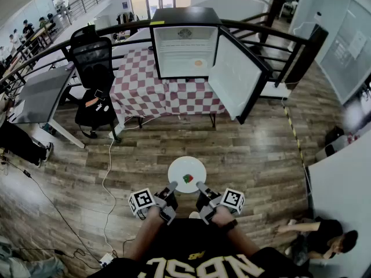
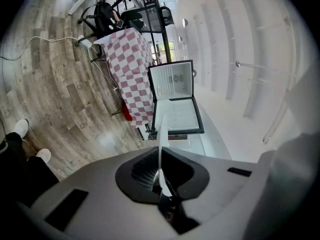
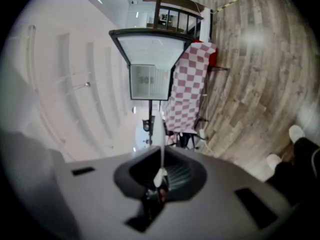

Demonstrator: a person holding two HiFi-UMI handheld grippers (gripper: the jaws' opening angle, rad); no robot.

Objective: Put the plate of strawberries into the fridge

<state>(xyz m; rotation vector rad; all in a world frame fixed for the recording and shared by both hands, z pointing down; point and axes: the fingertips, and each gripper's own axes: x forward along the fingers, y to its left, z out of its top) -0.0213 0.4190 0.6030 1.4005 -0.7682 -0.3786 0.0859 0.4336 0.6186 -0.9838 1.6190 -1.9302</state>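
Observation:
A white plate with a red strawberry on it hangs above the wooden floor, a few steps from the fridge. My left gripper is shut on its near left rim and my right gripper on its near right rim. In the left gripper view the plate shows edge-on as a thin white line pinched in the gripper. The right gripper view shows the plate the same way. The small black fridge stands on a table ahead, its door swung open to the right.
The fridge's table wears a red-and-white checked cloth. A black office chair and a grey desk stand to the left. A dark railing curves behind the fridge. A person sits on the floor at lower right. A cable runs across the floor.

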